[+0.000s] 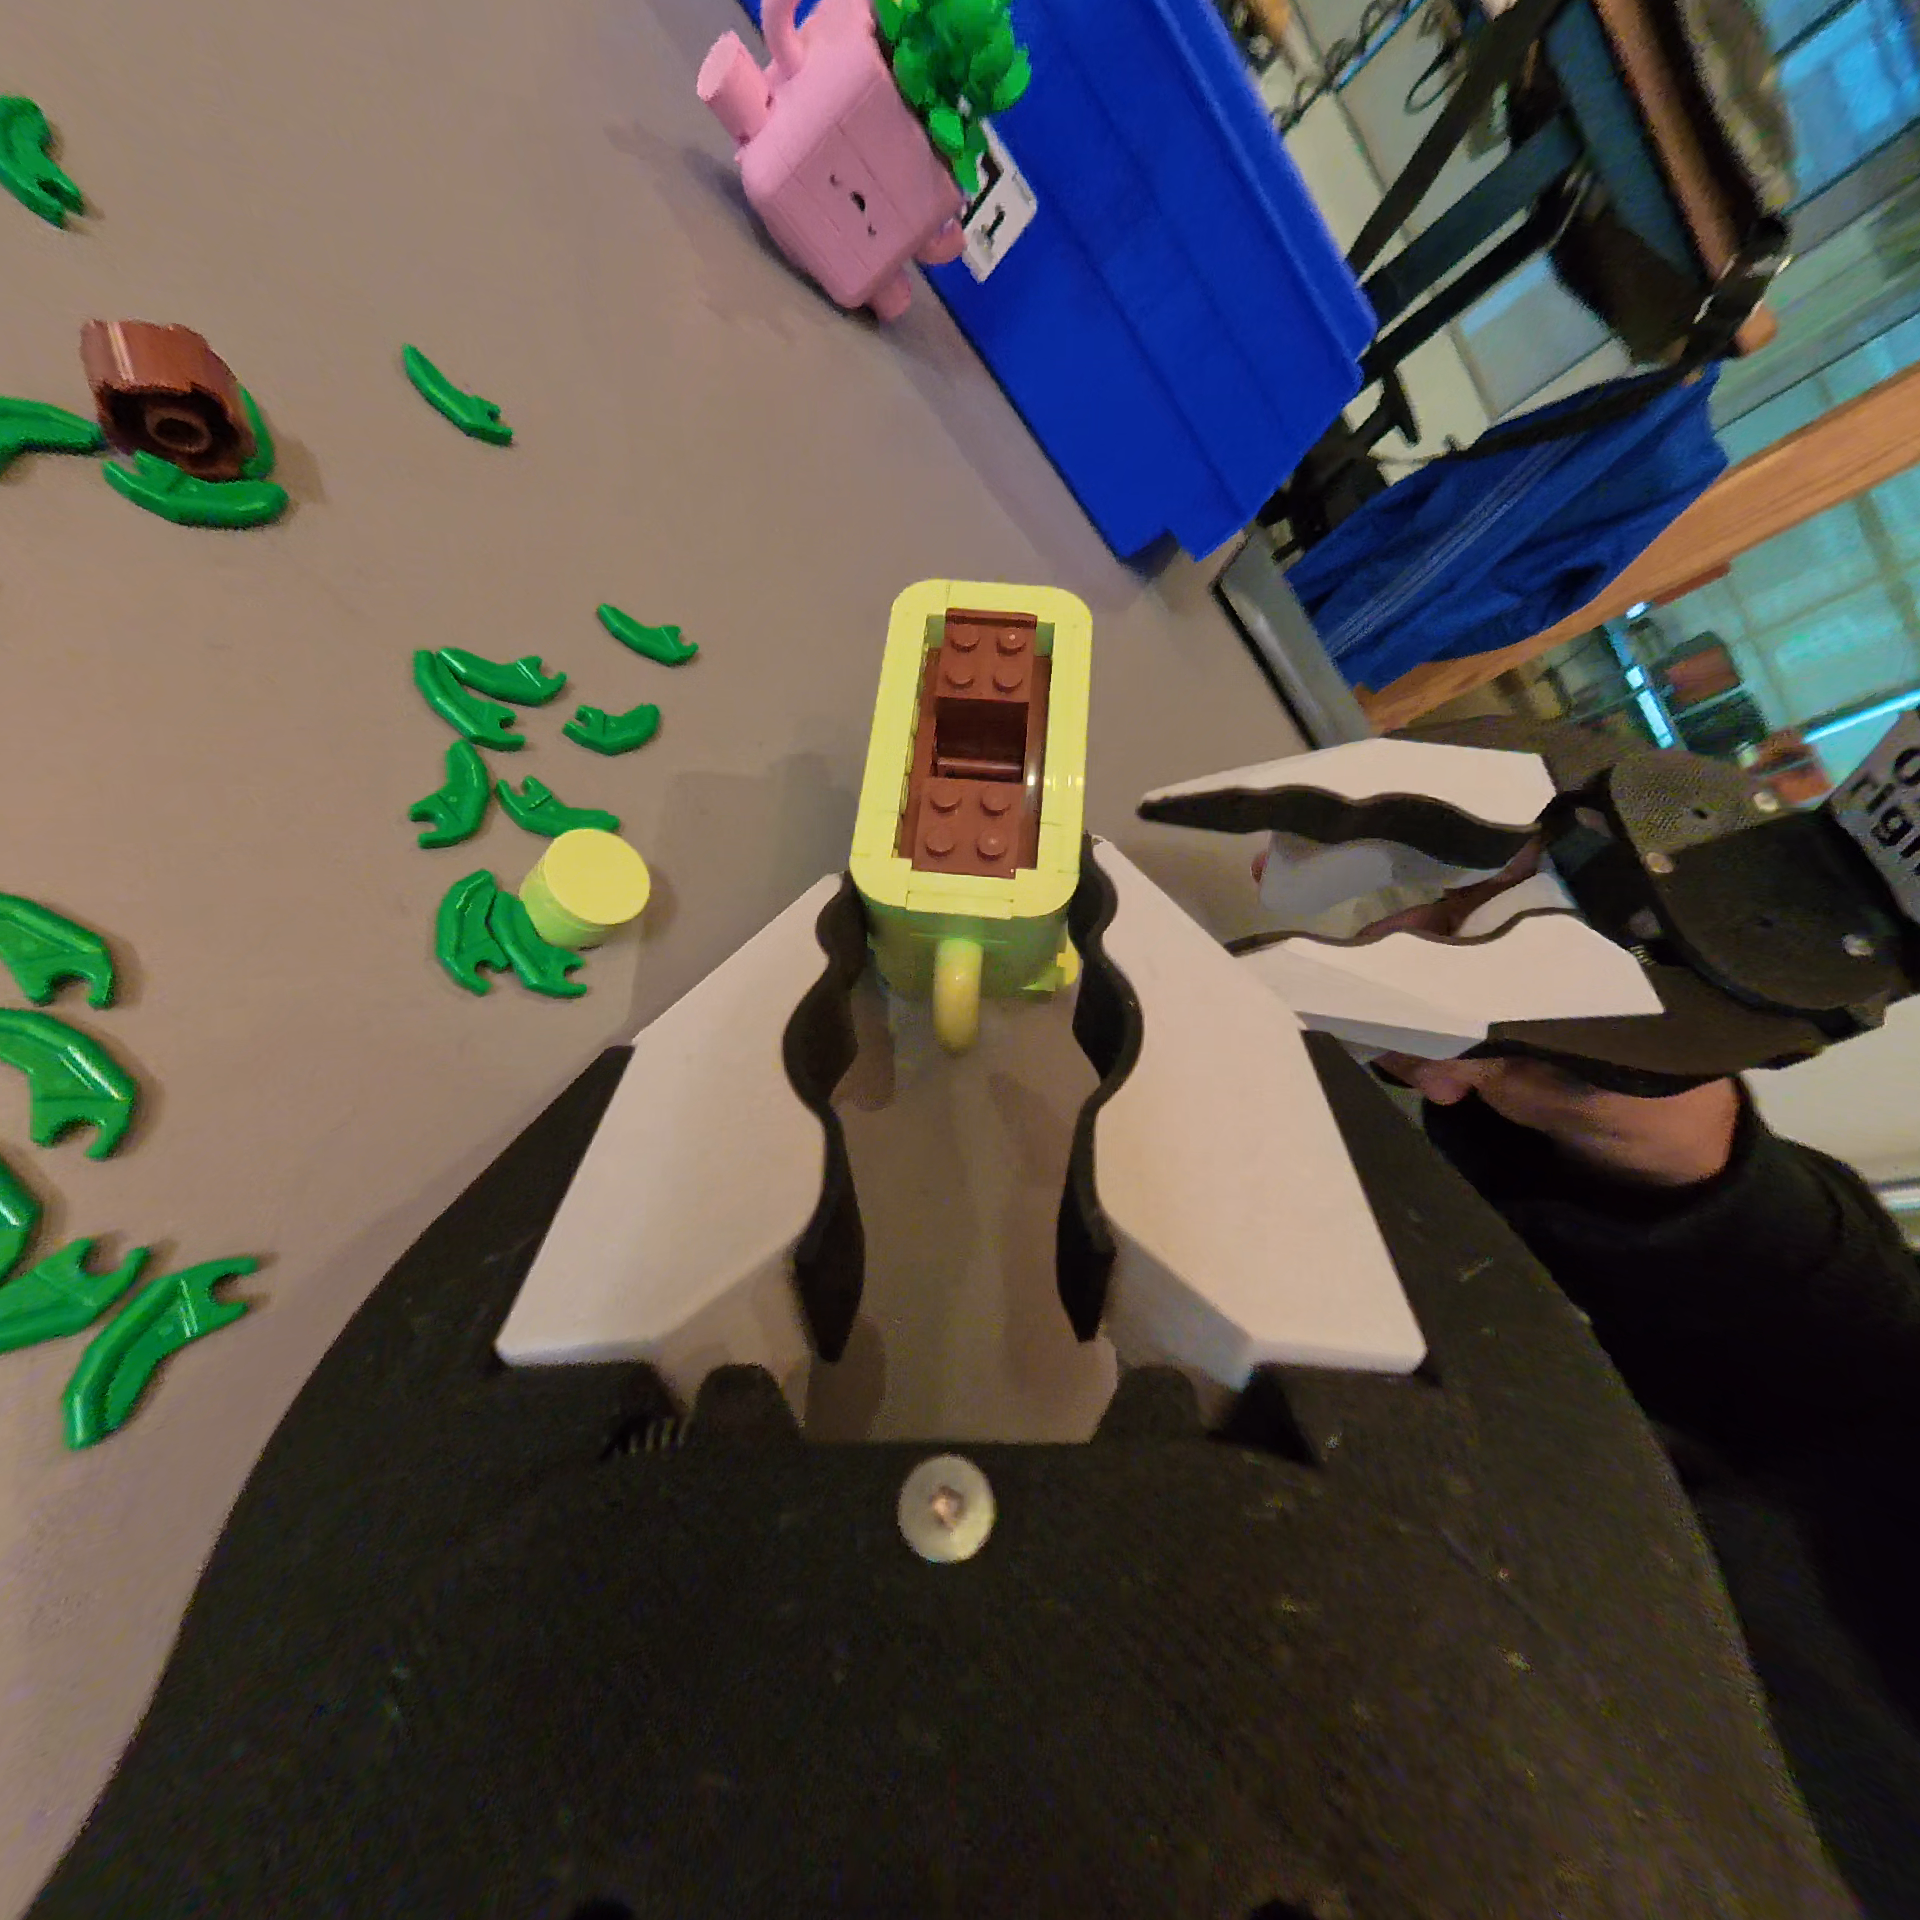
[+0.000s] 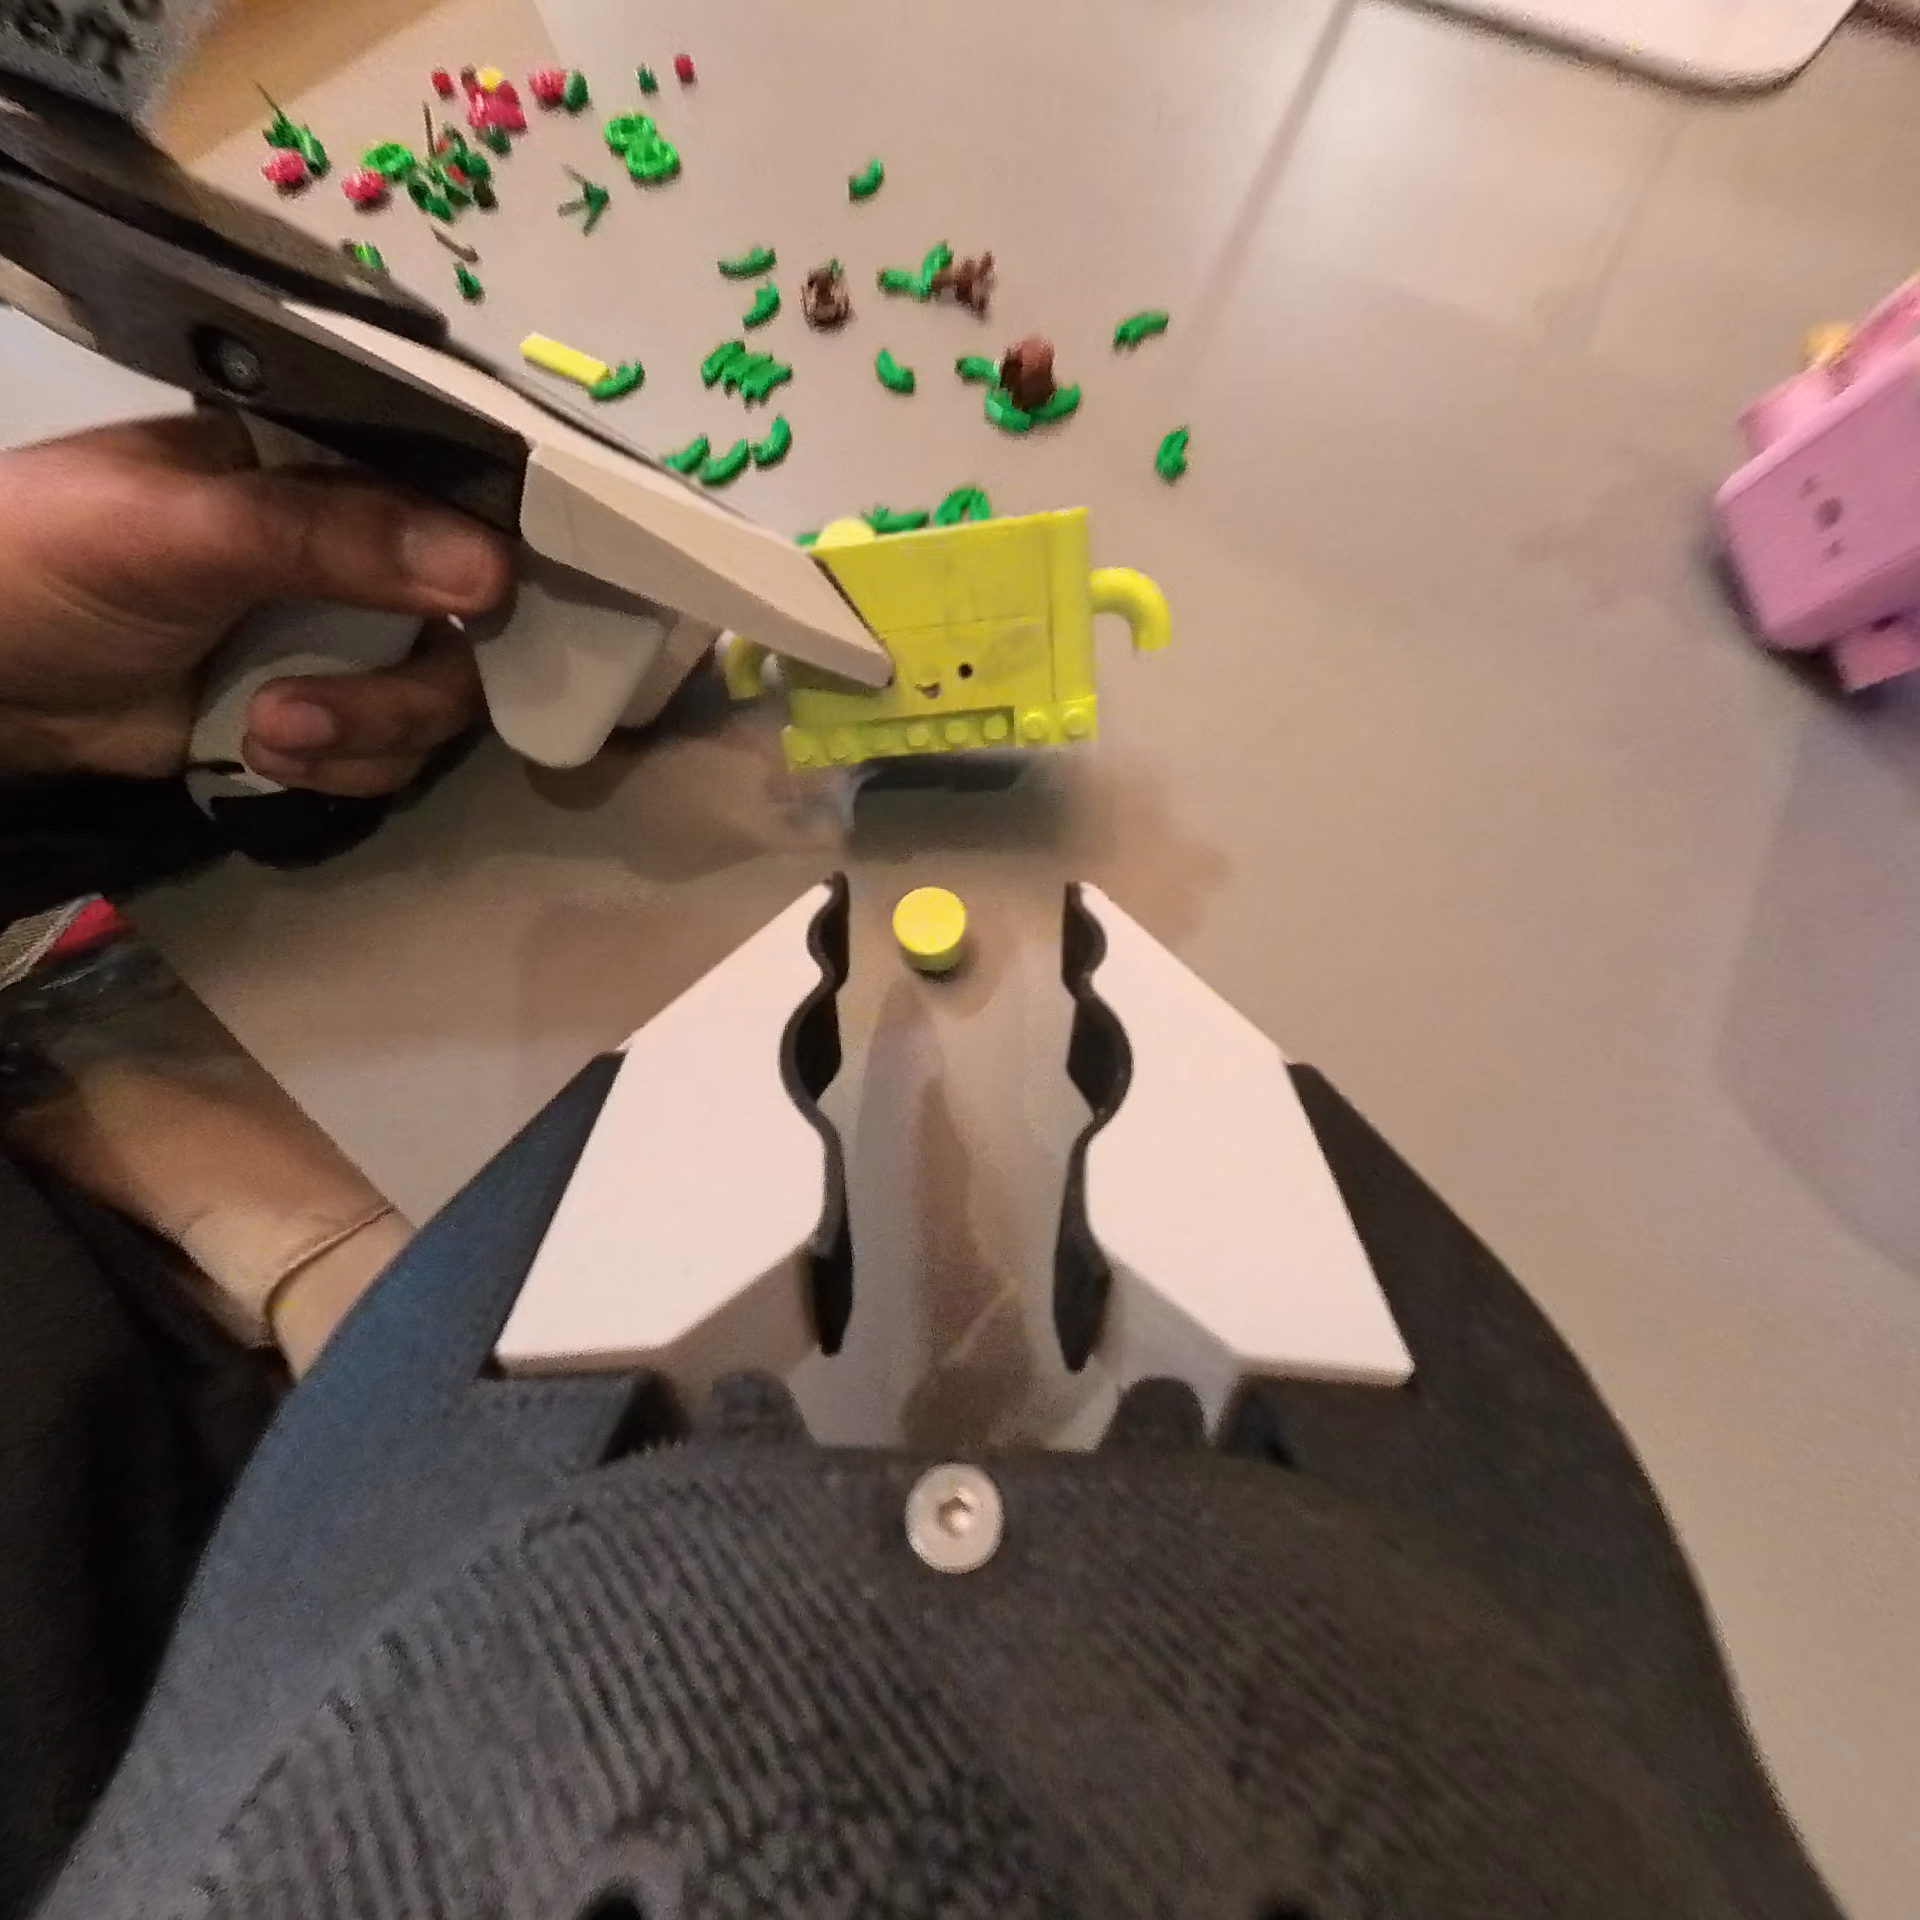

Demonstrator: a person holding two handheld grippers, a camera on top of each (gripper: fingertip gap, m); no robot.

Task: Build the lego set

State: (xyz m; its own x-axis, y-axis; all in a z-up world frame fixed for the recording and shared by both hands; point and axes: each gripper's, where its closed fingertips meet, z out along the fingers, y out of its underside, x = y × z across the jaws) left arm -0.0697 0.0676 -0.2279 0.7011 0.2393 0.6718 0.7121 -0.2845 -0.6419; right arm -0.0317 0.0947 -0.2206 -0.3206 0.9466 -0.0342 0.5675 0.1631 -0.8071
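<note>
My left gripper (image 1: 966, 894) is shut on a lime-yellow lego pot (image 1: 977, 665) with brown studded plates inside and a curved arm at its near end. In the right wrist view the left gripper (image 2: 847, 634) holds the pot (image 2: 977, 634) tilted a little above the table, its small face towards the camera. My right gripper (image 2: 956, 894) is open and empty. A small lime round piece (image 2: 930, 930) lies on the table between its fingertips. The right gripper (image 1: 1195, 873) also shows open just right of the pot.
Many green leaf pieces (image 1: 488, 727) lie scattered left of the pot, with a lime cylinder (image 1: 587, 888) and a brown stump piece (image 1: 166, 400). A pink lego pot with green plants (image 1: 842, 197) stands by a blue bin (image 1: 1143, 312). Red and green bits (image 2: 488, 114) lie far back. Tip to tip, the grippers are about 5 cm apart.
</note>
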